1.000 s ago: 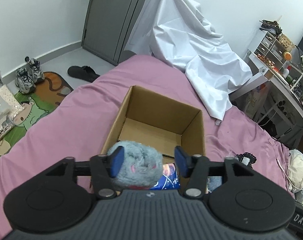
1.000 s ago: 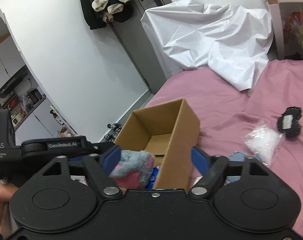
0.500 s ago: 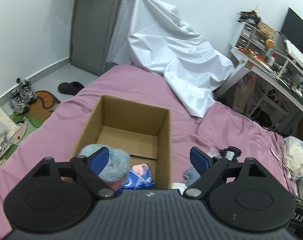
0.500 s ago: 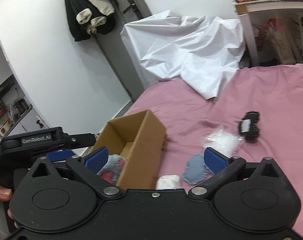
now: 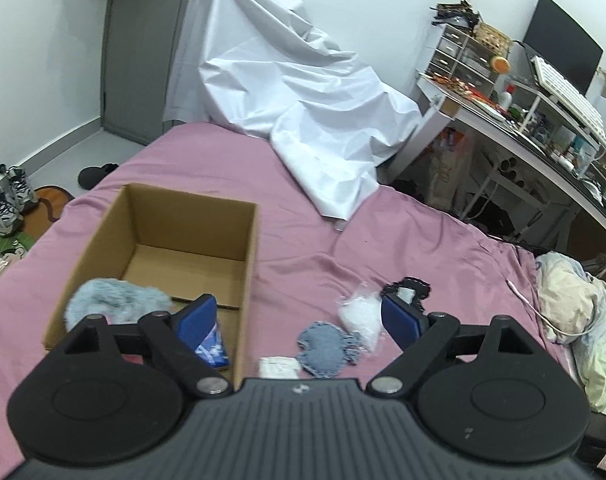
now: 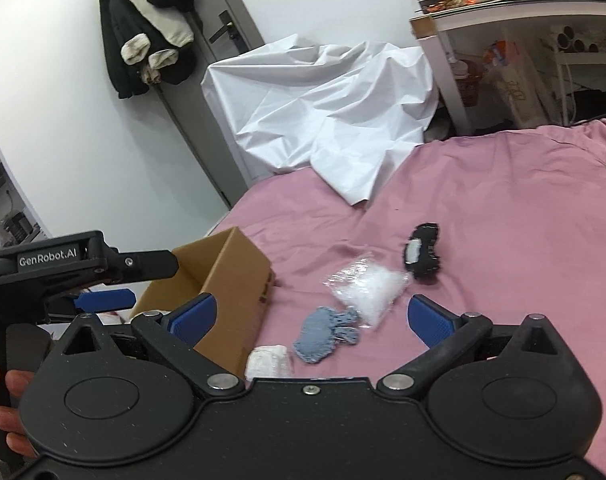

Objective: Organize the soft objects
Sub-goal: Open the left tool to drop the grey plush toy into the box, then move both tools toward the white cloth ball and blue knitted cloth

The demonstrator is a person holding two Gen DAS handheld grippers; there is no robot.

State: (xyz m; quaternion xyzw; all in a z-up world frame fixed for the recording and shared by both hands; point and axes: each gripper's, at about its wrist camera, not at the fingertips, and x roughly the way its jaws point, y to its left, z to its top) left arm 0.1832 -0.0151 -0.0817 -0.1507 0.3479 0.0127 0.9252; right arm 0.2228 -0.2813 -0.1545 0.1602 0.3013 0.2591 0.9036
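Open cardboard box on a pink bedsheet, both tools spread wide and empty.

In the left wrist view's lower left, the box holds a fluffy grey-blue plush and a blue printed item. Lower centre, outside it: a denim-blue piece, a white wad, a clear bag and a black item. The left gripper and right gripper grip nothing. A white sheet lies upper centre.

Matt cardboard box, fluffy toy
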